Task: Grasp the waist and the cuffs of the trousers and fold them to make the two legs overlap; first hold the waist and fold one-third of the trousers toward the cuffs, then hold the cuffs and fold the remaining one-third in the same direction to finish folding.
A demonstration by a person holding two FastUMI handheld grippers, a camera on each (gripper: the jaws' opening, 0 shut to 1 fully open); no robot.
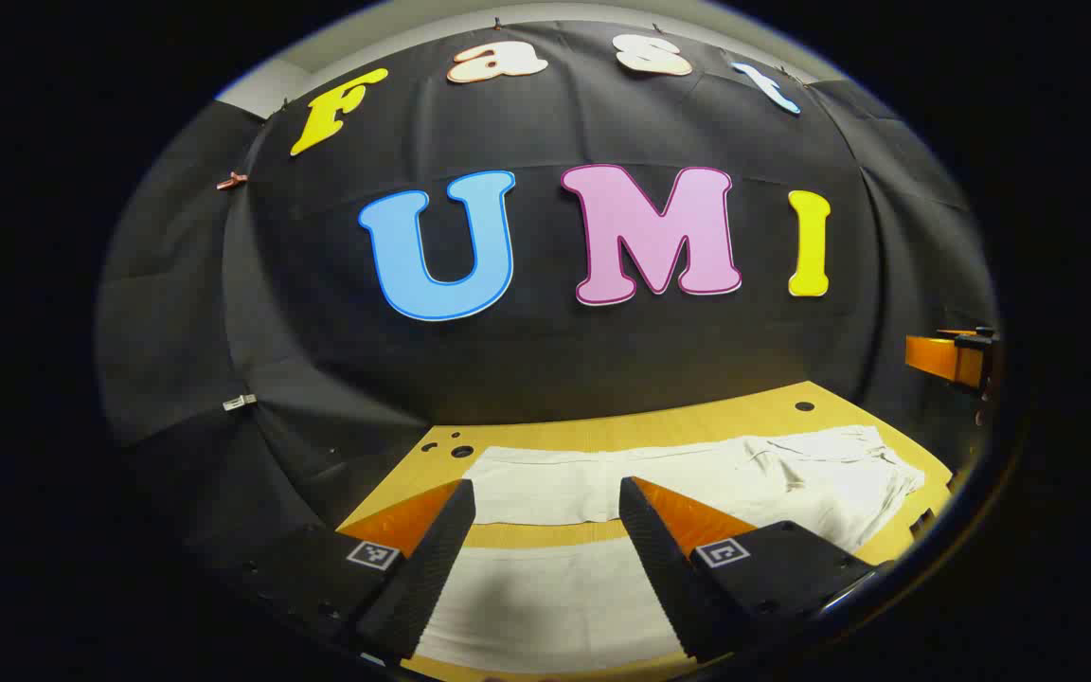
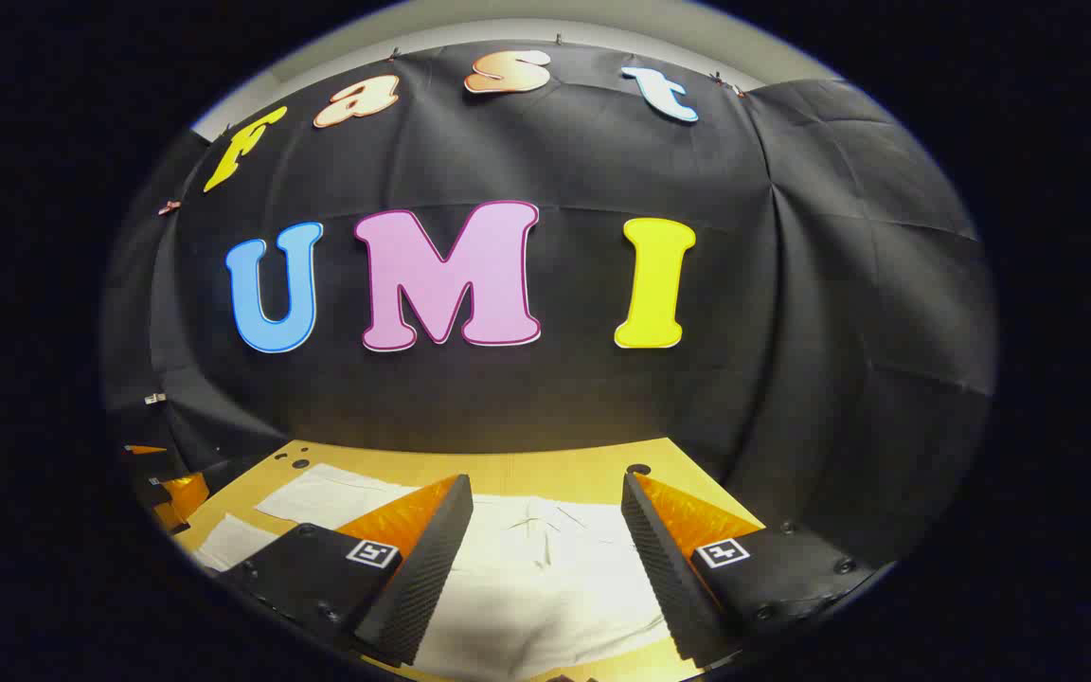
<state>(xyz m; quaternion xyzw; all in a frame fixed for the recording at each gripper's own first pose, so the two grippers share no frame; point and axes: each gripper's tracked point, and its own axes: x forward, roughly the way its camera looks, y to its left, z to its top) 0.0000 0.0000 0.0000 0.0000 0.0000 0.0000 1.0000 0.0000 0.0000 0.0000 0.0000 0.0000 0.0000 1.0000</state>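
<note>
Your white cotton trousers [image 1: 697, 478] lay spread on the yellow wooden surface [image 1: 602, 431], long axis running sideways across both tools. Your left tool [image 1: 545, 530] hung spread over the legs, your right tool [image 2: 545, 535] spread above what seemed the waist.

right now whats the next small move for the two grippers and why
Probably lower both: the white trousers lie spread flat on the wooden table, legs apart, and the left gripper and right gripper hover open above the cloth, gripping nothing.
</note>
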